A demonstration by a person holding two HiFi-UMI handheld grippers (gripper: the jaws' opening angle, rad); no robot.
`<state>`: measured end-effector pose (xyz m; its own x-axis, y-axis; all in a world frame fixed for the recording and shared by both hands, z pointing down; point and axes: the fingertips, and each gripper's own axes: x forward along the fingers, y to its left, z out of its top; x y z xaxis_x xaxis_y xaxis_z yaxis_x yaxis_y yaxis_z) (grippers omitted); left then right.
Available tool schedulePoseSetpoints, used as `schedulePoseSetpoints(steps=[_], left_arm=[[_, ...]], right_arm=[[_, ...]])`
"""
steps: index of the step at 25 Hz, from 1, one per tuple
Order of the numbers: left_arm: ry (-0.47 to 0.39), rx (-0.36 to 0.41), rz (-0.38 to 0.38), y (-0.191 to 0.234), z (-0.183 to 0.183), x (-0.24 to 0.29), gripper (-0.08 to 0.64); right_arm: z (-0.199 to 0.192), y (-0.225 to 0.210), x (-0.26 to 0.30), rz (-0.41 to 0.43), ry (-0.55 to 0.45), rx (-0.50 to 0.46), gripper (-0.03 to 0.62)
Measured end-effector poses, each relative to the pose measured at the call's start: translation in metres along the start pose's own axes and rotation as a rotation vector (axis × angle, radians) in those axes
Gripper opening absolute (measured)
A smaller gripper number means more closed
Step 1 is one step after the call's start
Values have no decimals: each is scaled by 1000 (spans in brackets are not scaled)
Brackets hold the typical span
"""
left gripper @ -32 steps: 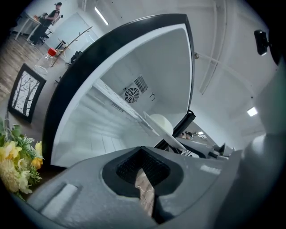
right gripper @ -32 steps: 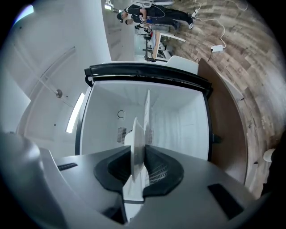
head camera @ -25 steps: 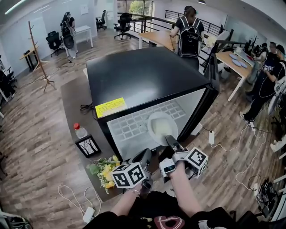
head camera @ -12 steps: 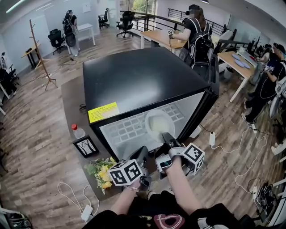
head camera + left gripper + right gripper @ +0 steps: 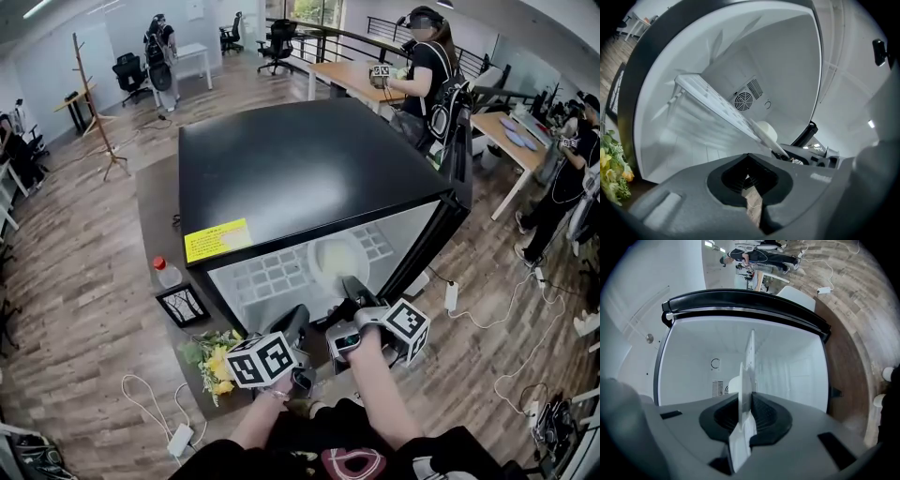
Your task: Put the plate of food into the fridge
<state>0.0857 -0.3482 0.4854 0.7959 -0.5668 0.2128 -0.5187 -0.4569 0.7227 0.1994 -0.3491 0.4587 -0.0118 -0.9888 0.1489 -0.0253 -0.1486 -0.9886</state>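
A small black fridge (image 5: pixel 300 159) stands open, its white inside and wire shelf (image 5: pixel 267 277) facing me. My right gripper (image 5: pixel 350 289) is shut on the near rim of a white plate (image 5: pixel 337 258) with pale food on it. The plate is held level just over the shelf, inside the fridge. In the right gripper view the plate (image 5: pixel 746 390) shows edge-on between the jaws of the right gripper (image 5: pixel 745 420). My left gripper (image 5: pixel 298 324) hangs shut and empty by the fridge's front edge, left of the plate (image 5: pixel 767 131). The left gripper (image 5: pixel 750 187) holds nothing.
The open fridge door (image 5: pixel 452 164) stands at the right. On the floor at the left are a bunch of flowers (image 5: pixel 220 361), a framed picture (image 5: pixel 183 305) and a red-capped bottle (image 5: pixel 167 272). A power strip (image 5: pixel 178 438) lies nearer me. People stand at desks behind.
The plate has gone a little deeper into the fridge over the shelf, with the right gripper following. The left gripper has stayed near the front edge. A person behind has walked right.
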Motion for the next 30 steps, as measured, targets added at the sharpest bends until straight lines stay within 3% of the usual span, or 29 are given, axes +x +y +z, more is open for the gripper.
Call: schedulePoseSetpoints(steps=[30], left_arm=[[-2,-2,6,4,6,14,6]], right_arm=[[3,-1,23,-40,16,-25,48]])
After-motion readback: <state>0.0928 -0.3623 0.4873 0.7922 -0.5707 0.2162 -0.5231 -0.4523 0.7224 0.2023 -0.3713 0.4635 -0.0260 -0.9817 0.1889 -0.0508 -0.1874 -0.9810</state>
